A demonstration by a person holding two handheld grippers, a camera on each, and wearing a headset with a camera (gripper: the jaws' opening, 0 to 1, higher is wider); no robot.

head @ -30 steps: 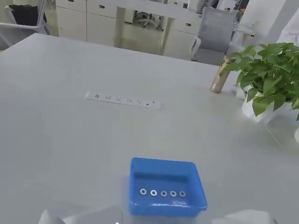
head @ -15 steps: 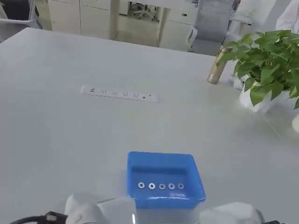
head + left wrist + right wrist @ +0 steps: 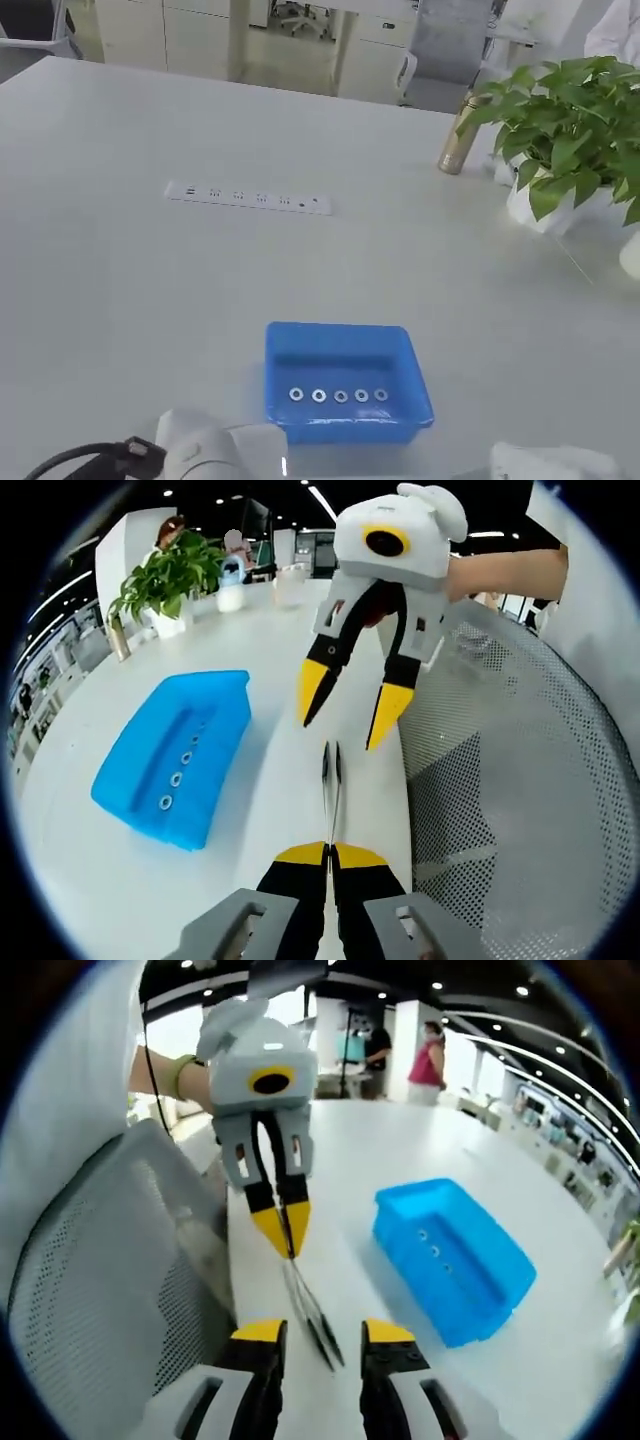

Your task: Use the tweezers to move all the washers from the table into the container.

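Note:
A blue container [image 3: 345, 345] stands near the table's front edge, with several washers [image 3: 340, 396] in a row inside it. My left gripper [image 3: 330, 852] is shut on the tweezers [image 3: 331, 780], which point forward beside the container [image 3: 215, 705]. My right gripper [image 3: 343, 725] faces it from above, jaws open. In the right gripper view my right gripper [image 3: 323, 1332] is open, and the tweezers' tips [image 3: 312, 1318] lie between its jaws. My left gripper [image 3: 285, 1243] holds them at the other end. The container [image 3: 480, 1280] lies to the right. Both gripper bodies sit at the head view's bottom edge.
A white power strip [image 3: 248, 198] lies mid-table. A potted plant [image 3: 570, 140] and a gold bottle [image 3: 455, 140] stand at the far right. A mesh chair [image 3: 500, 780] is close by the grippers at the table's edge. A person [image 3: 432, 1060] stands far off.
The head camera has tilted, so the table shifts up and left in the picture. A gripper's white body and cable have come into view at the bottom left. The washers stay in the container.

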